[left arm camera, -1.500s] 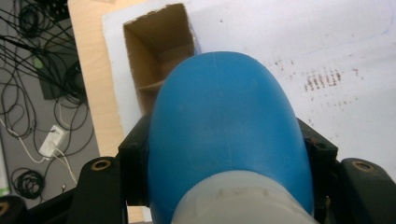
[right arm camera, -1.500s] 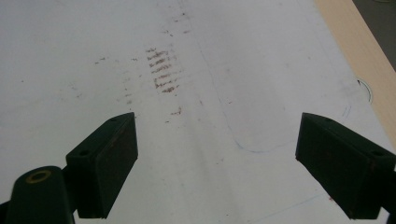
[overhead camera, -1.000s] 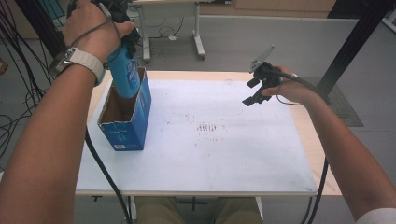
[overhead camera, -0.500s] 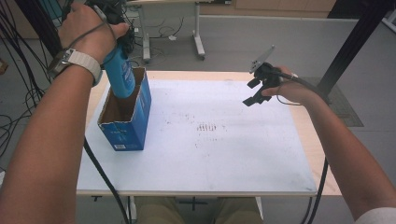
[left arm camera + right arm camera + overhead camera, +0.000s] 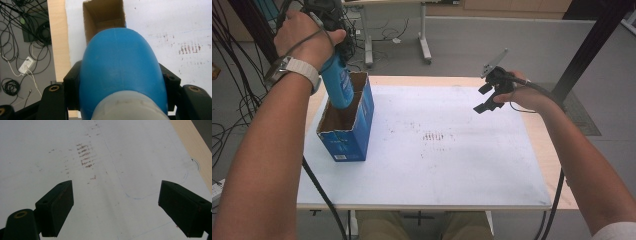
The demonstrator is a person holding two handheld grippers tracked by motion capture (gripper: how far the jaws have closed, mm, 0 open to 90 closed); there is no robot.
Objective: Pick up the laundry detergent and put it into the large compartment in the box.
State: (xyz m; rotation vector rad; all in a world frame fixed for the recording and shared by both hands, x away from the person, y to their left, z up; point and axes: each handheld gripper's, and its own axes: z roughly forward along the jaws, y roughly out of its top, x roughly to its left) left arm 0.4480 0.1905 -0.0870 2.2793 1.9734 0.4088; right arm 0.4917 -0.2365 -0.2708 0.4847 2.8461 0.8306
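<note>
Left tool (image 5: 337, 60) is clamped on a blue bottle (image 5: 338, 85), jaws pressing both sides of its body near the pale cap end, seen up close in the left gripper view (image 5: 120, 72). Bottle hangs base-down, long axis near upright with a slight tilt, directly over the open top of the blue cardboard box (image 5: 347, 125); its base sits at or just inside the box mouth, and how deep cannot be told. Box stands upright at the left side of the counter (image 5: 437, 175), opening straight below the bottle, cardboard interior visible in the left gripper view (image 5: 103, 17). Next move likely a straight drop or lift along the bottle's axis, keeping clear of the box walls. Right tool (image 5: 489, 95) hovers well apart over the far right of the counter, jaws wide open, holding nothing (image 5: 115, 205). Left hand is clearly the nearer one.
</note>
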